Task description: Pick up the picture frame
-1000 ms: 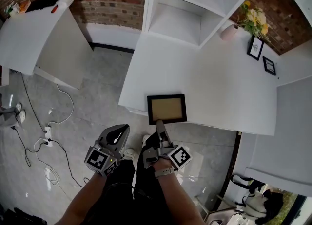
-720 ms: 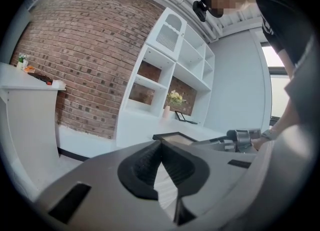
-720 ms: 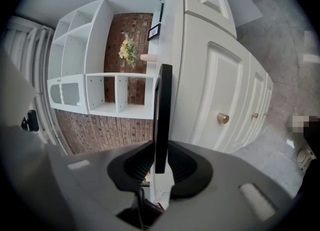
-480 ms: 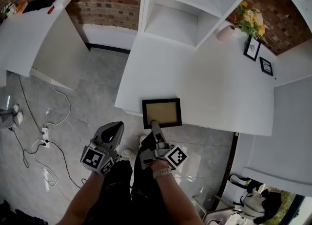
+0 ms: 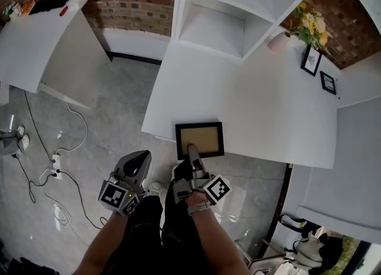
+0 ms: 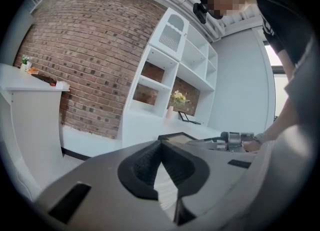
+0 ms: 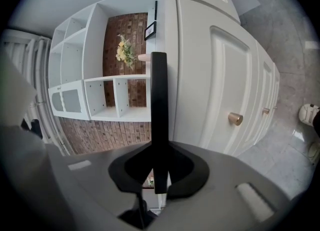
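Black picture frame (image 5: 200, 140) with a tan middle is lying flat on the white bench (image 5: 256, 101), right at the bench's front edge and closer to its front left corner than the right one. The right gripper (image 5: 191, 149) comes in from the person's side, roughly level, with the frame's near rail between its jaws. In the right gripper view that rail runs as a black bar straight through the gap. The jaws are closing on it and the pads look pressed to both sides, so I'd call that a grasp on the frame. The frame looks flat on the bench top, not lifted as far as I can tell.

The left gripper (image 5: 141, 157) hangs just left of the other one, off the bench and over the grey floor (image 5: 119, 119). Its own view shows the two jaws clenched tip to tip with nothing in them.

Toward the bench's back right corner there's a pink vase (image 5: 278, 40) with yellow flowers (image 5: 311, 22), and two small pictures (image 5: 311, 58) propped against the brick wall (image 5: 351, 24). White shelves (image 5: 220, 12) rise from the back edge. The cabinet fronts under the bench have brass knobs (image 7: 235, 119). Cables (image 5: 65, 172) trail over the floor on the left.
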`<state>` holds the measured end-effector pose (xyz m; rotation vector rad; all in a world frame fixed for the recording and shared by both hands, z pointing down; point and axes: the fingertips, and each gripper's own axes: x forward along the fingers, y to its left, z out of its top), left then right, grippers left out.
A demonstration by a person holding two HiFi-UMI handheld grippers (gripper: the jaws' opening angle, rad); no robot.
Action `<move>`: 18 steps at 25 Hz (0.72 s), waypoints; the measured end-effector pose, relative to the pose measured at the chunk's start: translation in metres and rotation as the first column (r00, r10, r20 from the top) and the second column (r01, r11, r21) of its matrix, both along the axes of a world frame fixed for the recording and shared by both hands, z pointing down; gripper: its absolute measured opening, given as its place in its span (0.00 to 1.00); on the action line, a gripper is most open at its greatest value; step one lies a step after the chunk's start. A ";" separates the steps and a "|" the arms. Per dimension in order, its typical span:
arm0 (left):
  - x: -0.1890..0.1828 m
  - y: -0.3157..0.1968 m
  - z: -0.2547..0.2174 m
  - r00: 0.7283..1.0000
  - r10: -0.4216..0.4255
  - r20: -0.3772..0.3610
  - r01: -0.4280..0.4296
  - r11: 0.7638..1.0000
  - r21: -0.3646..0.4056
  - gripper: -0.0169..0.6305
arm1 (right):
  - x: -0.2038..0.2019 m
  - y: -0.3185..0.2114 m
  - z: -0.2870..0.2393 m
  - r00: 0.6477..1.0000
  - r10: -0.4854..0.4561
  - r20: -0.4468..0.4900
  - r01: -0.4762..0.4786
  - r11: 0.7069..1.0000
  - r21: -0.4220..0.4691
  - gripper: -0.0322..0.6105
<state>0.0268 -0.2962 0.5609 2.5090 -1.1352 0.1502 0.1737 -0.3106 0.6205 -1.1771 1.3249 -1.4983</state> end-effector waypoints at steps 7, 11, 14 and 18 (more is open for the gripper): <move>0.000 -0.001 -0.001 1.000 -0.007 -0.004 0.007 1.000 -0.006 0.04 | 0.000 0.008 -0.003 1.000 0.005 0.025 -0.006 1.000 0.019 0.12; -0.001 0.001 -0.001 1.000 -0.014 -0.009 0.014 1.000 -0.010 0.04 | -0.002 0.006 -0.006 0.999 -0.002 0.037 0.000 0.999 0.048 0.14; -0.003 0.004 0.001 1.000 -0.016 -0.005 0.016 1.000 -0.017 0.04 | -0.005 0.002 -0.006 0.999 -0.012 0.041 0.010 0.998 0.062 0.16; -0.005 0.006 0.000 1.000 -0.024 -0.004 0.024 1.000 -0.019 0.04 | -0.008 -0.006 -0.005 0.998 -0.028 0.064 0.024 0.998 0.066 0.22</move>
